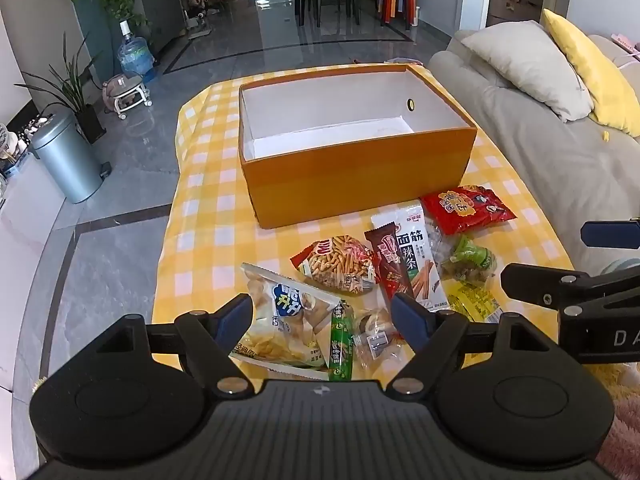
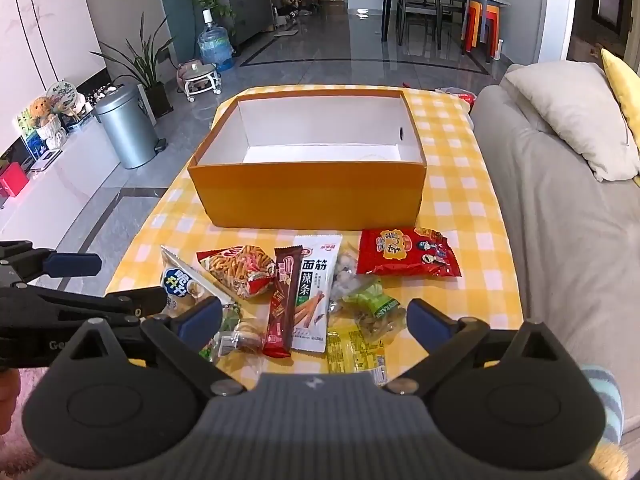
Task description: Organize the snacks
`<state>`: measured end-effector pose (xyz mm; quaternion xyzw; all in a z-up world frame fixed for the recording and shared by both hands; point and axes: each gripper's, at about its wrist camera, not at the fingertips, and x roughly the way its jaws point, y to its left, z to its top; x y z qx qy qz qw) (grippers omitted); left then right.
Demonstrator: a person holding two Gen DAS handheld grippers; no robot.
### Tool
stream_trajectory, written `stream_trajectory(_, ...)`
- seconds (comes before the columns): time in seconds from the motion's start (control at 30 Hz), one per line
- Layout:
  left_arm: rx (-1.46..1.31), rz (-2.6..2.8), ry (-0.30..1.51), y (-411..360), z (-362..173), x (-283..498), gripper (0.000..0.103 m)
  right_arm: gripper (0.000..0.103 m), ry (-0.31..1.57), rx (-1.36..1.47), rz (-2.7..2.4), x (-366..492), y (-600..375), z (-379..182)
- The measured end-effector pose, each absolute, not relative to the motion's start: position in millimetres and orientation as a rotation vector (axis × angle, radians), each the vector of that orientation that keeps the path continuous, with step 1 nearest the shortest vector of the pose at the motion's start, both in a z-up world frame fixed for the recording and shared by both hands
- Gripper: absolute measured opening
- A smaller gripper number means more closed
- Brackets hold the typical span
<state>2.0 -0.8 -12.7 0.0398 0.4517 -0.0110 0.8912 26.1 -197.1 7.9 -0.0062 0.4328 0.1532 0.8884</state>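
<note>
1. Nearest, the left gripper [image 1: 323,316] hangs with its jaws spread wide and gripping nothing, above the pale chip bag [image 1: 280,320] and the green stick packet [image 1: 340,344] at the near end of the snack pile.
2. Likewise the right gripper [image 2: 314,322] is spread and empty, over the brown bar [image 2: 282,304], the white spicy-strip pack [image 2: 314,300] and the yellow packet [image 2: 354,350].
3. Farther on in the pile lie the orange cracker bag [image 1: 336,264] and the red bag [image 1: 466,208], the red one just short of the box.
4. Beyond the pile stands the orange box [image 1: 356,176], open-topped, on the yellow checked cloth [image 1: 208,216].
</note>
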Motion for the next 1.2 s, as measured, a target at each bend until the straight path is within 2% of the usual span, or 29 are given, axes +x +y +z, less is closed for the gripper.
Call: stream_trajectory(1.2,0.084,-0.029,0.953,-4.0,-16.4,2.7,0.092,0.097,0.916,-0.022,0.299,30.9,-194.5,2.8)
